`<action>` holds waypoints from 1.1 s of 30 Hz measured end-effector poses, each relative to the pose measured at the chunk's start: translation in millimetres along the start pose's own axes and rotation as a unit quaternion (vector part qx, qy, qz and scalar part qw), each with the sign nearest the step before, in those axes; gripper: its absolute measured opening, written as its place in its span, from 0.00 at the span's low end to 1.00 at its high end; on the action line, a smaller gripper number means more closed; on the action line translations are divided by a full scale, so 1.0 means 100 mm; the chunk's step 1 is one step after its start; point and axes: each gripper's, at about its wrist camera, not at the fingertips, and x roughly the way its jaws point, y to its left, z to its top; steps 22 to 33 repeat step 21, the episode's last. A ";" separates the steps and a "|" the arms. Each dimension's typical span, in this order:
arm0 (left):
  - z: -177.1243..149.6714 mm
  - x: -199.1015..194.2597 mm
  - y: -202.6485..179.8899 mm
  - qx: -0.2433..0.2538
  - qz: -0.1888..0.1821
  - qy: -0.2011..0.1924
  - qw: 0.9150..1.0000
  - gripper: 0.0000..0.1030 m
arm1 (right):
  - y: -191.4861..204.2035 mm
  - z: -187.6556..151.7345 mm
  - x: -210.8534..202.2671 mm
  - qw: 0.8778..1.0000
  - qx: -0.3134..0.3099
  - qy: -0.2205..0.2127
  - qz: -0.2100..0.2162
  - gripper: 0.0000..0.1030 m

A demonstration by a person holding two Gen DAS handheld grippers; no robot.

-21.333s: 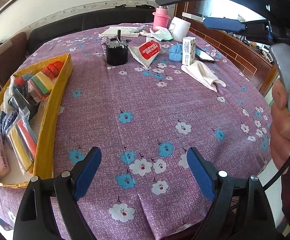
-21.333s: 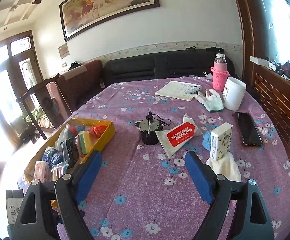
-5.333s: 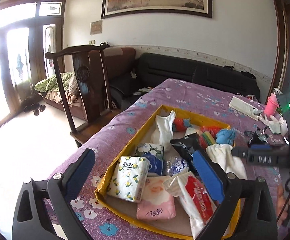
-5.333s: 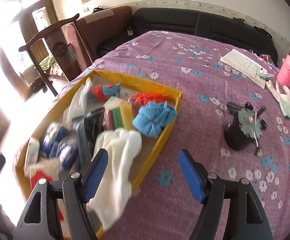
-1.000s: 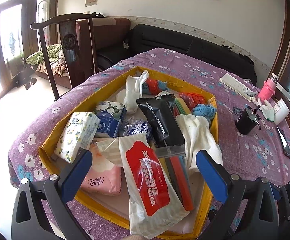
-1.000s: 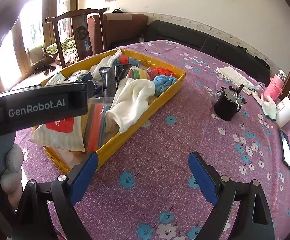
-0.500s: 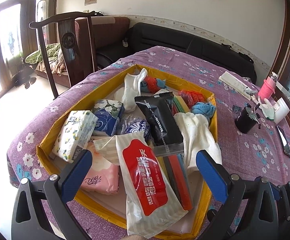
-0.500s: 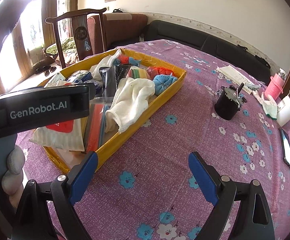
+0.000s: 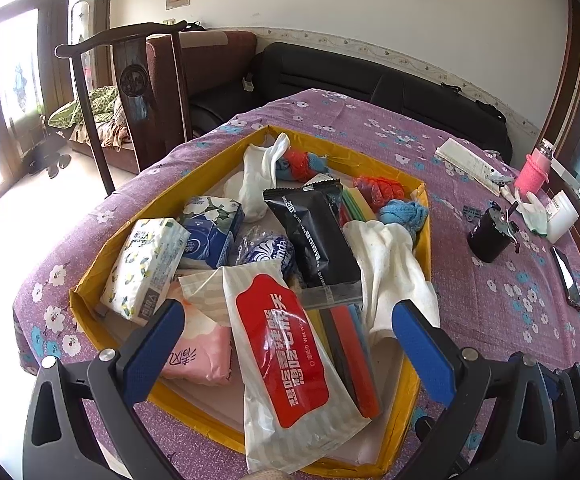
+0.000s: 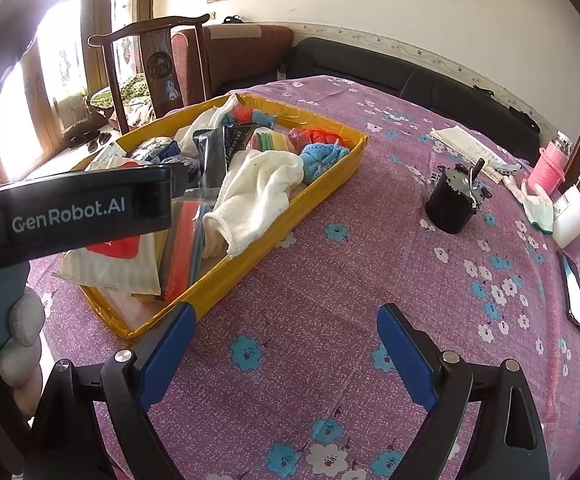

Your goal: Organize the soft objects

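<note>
Yellow tray (image 9: pixel 424 216): it sits on your purple flowered tablecloth (image 10: pixel 330 280) near the table's edge, packed with the soft things.
Your left gripper (image 9: pixel 286 340): fingers spread wide, holding nothing, hovering over the near end of the tray.
Your right gripper (image 10: pixel 286 344): fingers also spread wide and empty, above bare cloth just beside the tray's long wall.
Wet-wipe pack (image 9: pixel 286 344): white with a red label, lying on top at the near end, between your left fingers in that view.
Black pouch (image 9: pixel 314 236): laid lengthwise down the middle of the tray.
White cloth (image 9: pixel 394 268): draped beside the black pouch, against the right-hand wall.
Blue knit piece (image 9: pixel 404 214): just beyond the white cloth, in the far corner beside a red one (image 9: pixel 378 190).
Tissue packs (image 9: pixel 146 268): a leaf-print one leans on the left wall; a pink one (image 9: pixel 198 356) lies below it.
Outside the tray: a black cylinder (image 10: pixel 452 204), a pink bottle (image 10: pixel 548 164) and a phone (image 10: pixel 574 288) stand well apart from it.
</note>
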 end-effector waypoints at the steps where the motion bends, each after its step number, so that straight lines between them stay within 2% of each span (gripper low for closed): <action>1: 0.00 0.00 0.00 0.000 0.000 0.000 1.000 1.00 | 0.00 0.00 0.00 1.000 0.000 0.000 0.000 0.92; 11: 0.00 -0.03 -0.05 0.008 0.002 -0.006 1.000 1.00 | -0.04 -0.02 0.01 1.000 0.004 0.001 0.002 0.92; 15: 0.04 -0.07 -0.03 0.003 0.016 -0.022 1.000 1.00 | -0.07 -0.02 -0.01 1.000 0.007 -0.001 0.002 0.92; 18: 0.08 -0.07 -0.04 0.005 0.024 -0.019 1.000 1.00 | -0.15 -0.02 -0.04 1.000 0.016 -0.006 0.003 0.92; 21: 0.10 -0.07 -0.12 0.010 0.005 -0.002 1.000 1.00 | -0.34 -0.04 -0.04 0.999 0.040 -0.004 0.001 0.92; 33: 0.10 -0.07 -0.12 0.010 0.005 -0.002 1.000 1.00 | -0.34 -0.04 -0.04 0.999 0.040 -0.004 0.001 0.92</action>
